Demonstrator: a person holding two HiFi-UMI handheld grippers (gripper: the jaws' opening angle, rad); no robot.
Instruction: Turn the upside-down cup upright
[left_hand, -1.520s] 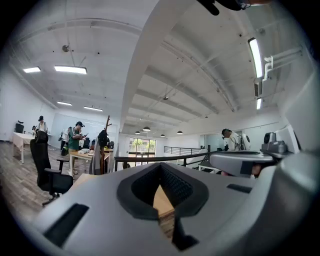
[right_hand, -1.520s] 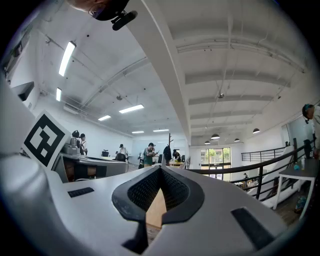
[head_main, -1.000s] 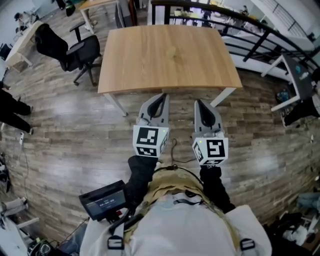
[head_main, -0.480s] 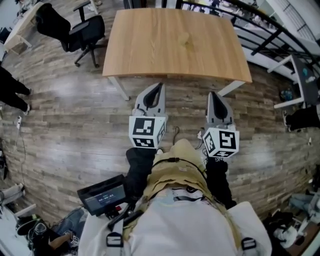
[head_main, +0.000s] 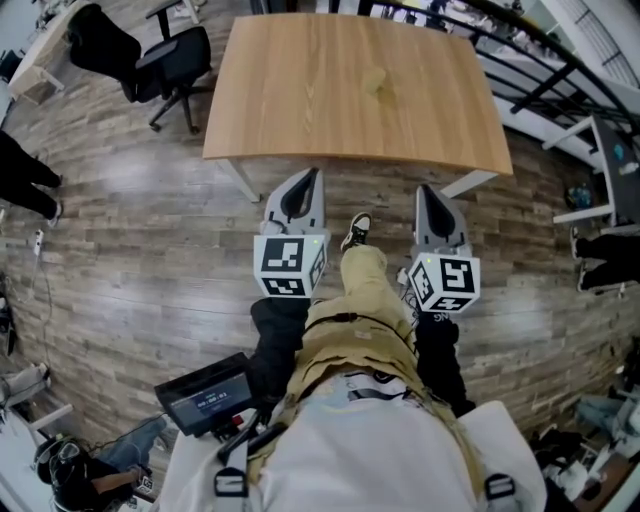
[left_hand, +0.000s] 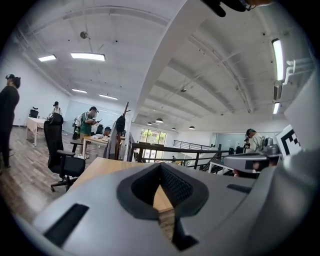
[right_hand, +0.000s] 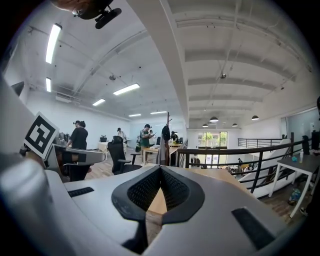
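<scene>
A light wooden table (head_main: 300, 100) stands ahead of me on white legs. Near its middle sits a small pale thing (head_main: 377, 80), too small to make out as a cup. Both grippers hang over the floor, short of the table's near edge. My left gripper (head_main: 312, 172) is shut with nothing in it, and its pads meet at the tips in the left gripper view (left_hand: 160, 166). At the same height, my right gripper (head_main: 424, 188) is also shut and empty, its pads together in the right gripper view (right_hand: 160, 169). The tabletop shows behind both.
A black office chair (head_main: 165, 60) stands left of the table and a black railing (head_main: 540, 70) runs behind it at the right. The person's leg and shoe (head_main: 355, 232) reach forward between the grippers. People stand at desks far left (left_hand: 90, 122).
The view has moved closer to the table. A leg with a shoe has swung forward between the grippers. Both grippers stay shut and have spread a little apart.
</scene>
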